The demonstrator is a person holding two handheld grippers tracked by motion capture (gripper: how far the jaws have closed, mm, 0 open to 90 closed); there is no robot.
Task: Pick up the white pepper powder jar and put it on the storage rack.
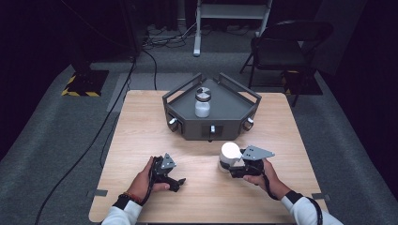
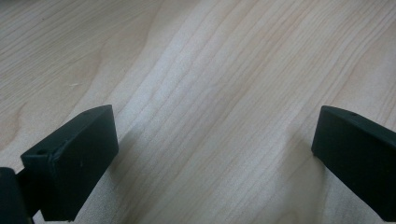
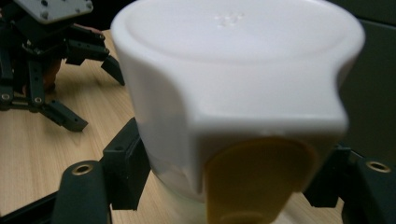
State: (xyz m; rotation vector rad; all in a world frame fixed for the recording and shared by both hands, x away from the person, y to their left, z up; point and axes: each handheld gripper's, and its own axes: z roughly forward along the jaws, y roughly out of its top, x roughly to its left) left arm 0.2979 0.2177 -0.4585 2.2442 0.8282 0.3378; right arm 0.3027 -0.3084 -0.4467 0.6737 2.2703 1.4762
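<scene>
Lower right of frame: our right gripper [image 1: 233, 165] is clenching the white lidded plastic container [image 1: 230, 154].
Lower left: our left gripper [image 1: 174, 182] is resting released.

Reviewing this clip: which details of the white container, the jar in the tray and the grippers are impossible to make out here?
- White container, right gripper view: base cut off by the bottom edge; yellow part blurred.
- Right gripper, high view: jaw tips hidden behind the container.
- Jar in the grey tray, high view: lid marking too small to read.
- Left gripper, left gripper view: body out of frame; open jaws over bare table.
</scene>
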